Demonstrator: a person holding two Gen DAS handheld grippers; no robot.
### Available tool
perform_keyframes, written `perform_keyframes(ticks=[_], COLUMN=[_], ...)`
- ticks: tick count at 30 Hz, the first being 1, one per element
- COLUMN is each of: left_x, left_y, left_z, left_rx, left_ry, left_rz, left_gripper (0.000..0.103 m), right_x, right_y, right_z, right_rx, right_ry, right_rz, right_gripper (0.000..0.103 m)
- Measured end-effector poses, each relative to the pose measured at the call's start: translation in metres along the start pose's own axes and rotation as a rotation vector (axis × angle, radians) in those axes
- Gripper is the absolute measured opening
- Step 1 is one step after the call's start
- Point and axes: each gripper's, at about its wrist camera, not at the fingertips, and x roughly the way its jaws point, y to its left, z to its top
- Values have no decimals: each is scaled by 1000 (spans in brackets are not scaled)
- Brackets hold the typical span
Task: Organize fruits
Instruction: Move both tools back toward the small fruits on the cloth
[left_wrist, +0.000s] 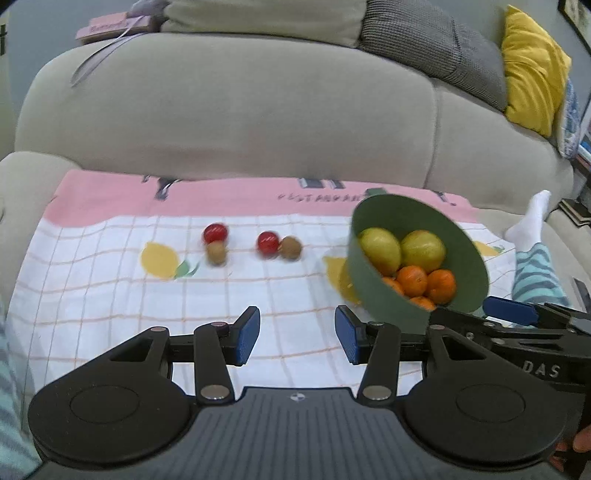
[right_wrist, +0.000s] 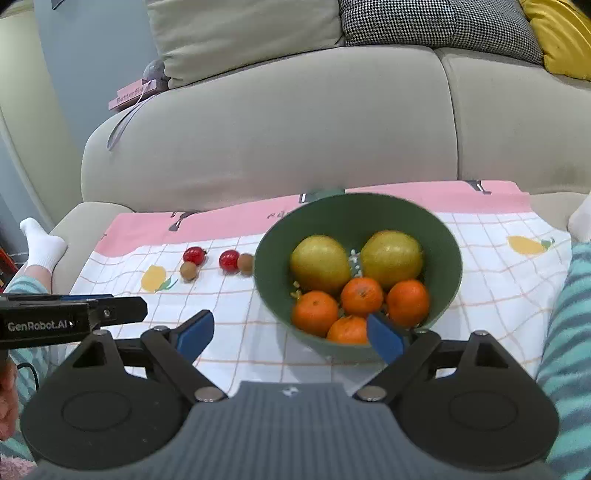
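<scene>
1. Left gripper (left_wrist: 297, 336): jaws about half open, nothing between the pads, only cloth behind them. Right gripper (right_wrist: 290, 334): jaws wide, nothing pinched; its right pad overlaps the near rim of the green bowl (right_wrist: 448, 258) in its own view, contact unclear.
2. Bowl sits at 12–1 o'clock from the right gripper, just beside it. It holds two yellow-green fruits (right_wrist: 319, 264) at the back and four oranges (right_wrist: 362, 295) at the front.
3. Loose fruit on the checked cloth (left_wrist: 110, 295): two red ones (left_wrist: 215, 232) and two brown ones (left_wrist: 216, 253), paired up, a red touching or just beside a brown.
4. Key relation: from the left gripper the loose pairs lie at 11–12 o'clock, well apart from it, and the bowl at 2 o'clock. From the right gripper the pairs lie at 10–11 o'clock, beyond the bowl's left edge. Judgement: left is the more direct reach to them, right is nearer the bowl.
5. Round fruit, no long axis to line up with.
6. Hard to tell: left view is motion-blurred, so fruit type is unsure; pale bits on the bowl floor unidentified; bowl looks tilted in the left view, possibly lens warp; bowl base hidden behind the right gripper.
</scene>
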Motion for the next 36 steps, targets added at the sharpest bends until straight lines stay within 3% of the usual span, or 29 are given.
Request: perform_keyframes(ticks=[16, 26, 29, 36], left_x=[12, 29, 37, 61], left_y=[28, 43, 49, 59], left_z=[-23, -15, -10, 4], left_rx=[-68, -56, -66, -48], left_ry=[1, -18, -17, -14], left_rz=[0, 48, 56, 79], left_gripper=[55, 50, 48, 44], right_x=[18, 48, 59, 88], right_y=[54, 76, 83, 97], right_z=[-38, -36, -33, -21], right_rx=[-251, -350, -370, -407], right_ry=[-32, -9, -2, -30], right_rz=[-8, -5, 1, -34], right_gripper=[85, 61, 49, 48])
